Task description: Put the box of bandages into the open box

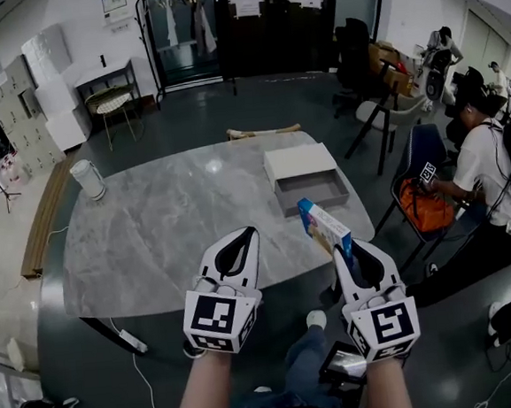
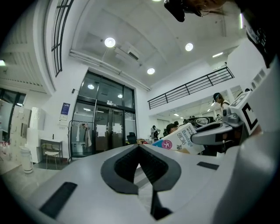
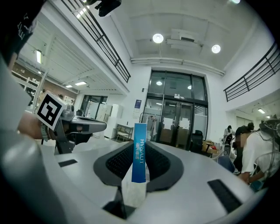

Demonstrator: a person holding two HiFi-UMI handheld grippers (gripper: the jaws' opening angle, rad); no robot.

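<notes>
My right gripper [image 1: 342, 253] is shut on the box of bandages [image 1: 324, 225], a flat blue and white carton, held up over the table's near right edge. In the right gripper view the box [image 3: 139, 158] stands on edge between the dark pads of that gripper [image 3: 141, 143]. The open box [image 1: 312, 191], a shallow grey tray, lies on the marble table [image 1: 168, 224] just beyond, with its white lid [image 1: 299, 161] behind it. My left gripper [image 1: 246, 232] hovers at the near edge, shut and empty; its tips [image 2: 139, 146] meet. The left gripper view also catches the bandage box [image 2: 180, 138].
A white cylindrical jug [image 1: 86, 180] stands at the table's far left. A wooden piece [image 1: 262, 131] lies at the far edge. A seated person [image 1: 482, 166] and an orange bag [image 1: 425, 207] are to the right of the table, with chairs behind.
</notes>
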